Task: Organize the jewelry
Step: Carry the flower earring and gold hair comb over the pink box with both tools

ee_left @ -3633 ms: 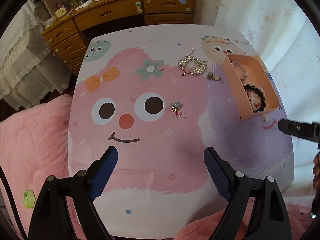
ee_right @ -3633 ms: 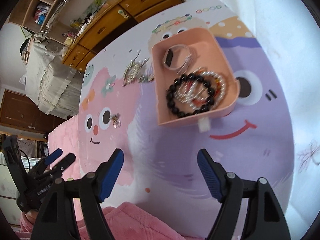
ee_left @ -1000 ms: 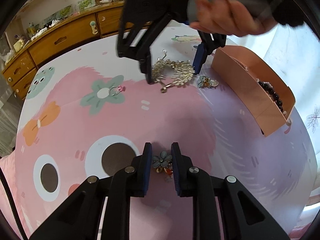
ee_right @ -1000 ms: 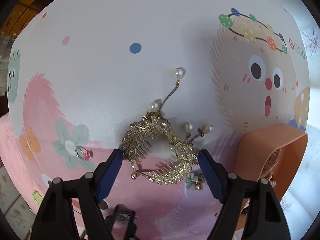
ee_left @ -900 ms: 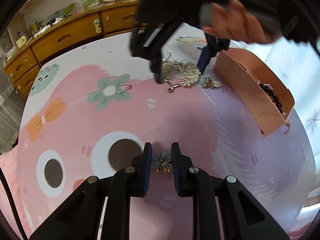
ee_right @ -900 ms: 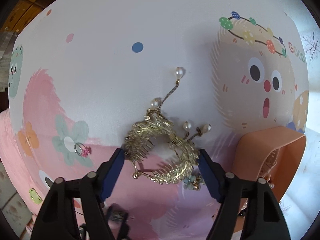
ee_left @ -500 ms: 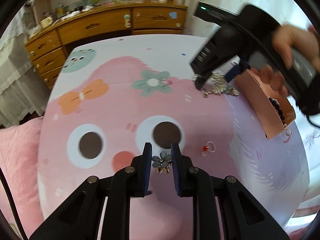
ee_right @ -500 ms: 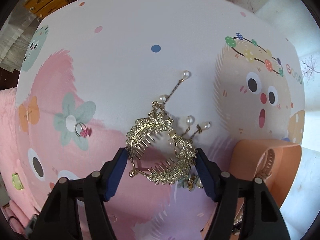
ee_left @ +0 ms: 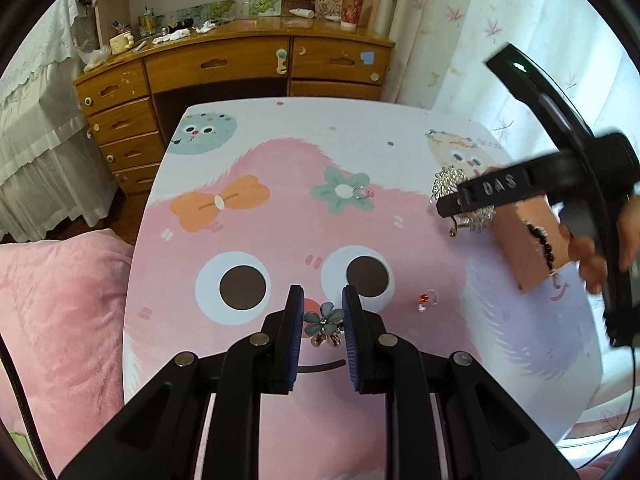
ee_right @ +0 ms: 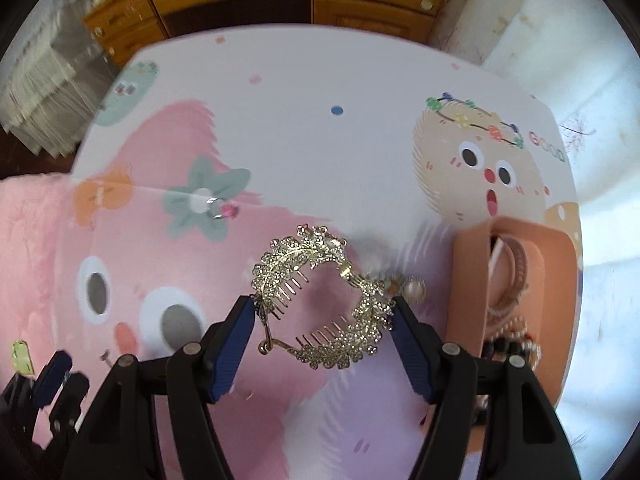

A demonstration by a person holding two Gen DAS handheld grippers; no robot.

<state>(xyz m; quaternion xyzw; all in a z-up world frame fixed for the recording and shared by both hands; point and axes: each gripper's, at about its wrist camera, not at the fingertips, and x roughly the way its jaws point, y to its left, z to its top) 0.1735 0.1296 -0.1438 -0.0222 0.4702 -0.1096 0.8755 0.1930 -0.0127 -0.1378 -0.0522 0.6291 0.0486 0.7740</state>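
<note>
Only the left wrist view shows the left gripper (ee_left: 322, 322) clenched on a small blue flower earring (ee_left: 323, 323), carried above the cartoon table (ee_left: 280, 216) near the printed nose. At about three o'clock from it, a little ring with a red stone (ee_left: 425, 299) lies on the table, too small to make out well. At roughly one o'clock a ring with a pink stone (ee_left: 362, 193) rests on the green printed flower. At the far right a hand (ee_left: 600, 256) holds the other tool, which hides most of its load here.

The right wrist view supplies what that hides: the right gripper (ee_right: 322, 322) grasps a gold leaf hair comb (ee_right: 320, 300), both pads touching its ends, and its jaws have just been closing on it. At three o'clock stands the pink box (ee_right: 472, 288), with bracelets inside that are partly hidden by its wall. At ten o'clock the pink-stoned ring shows again.
</note>
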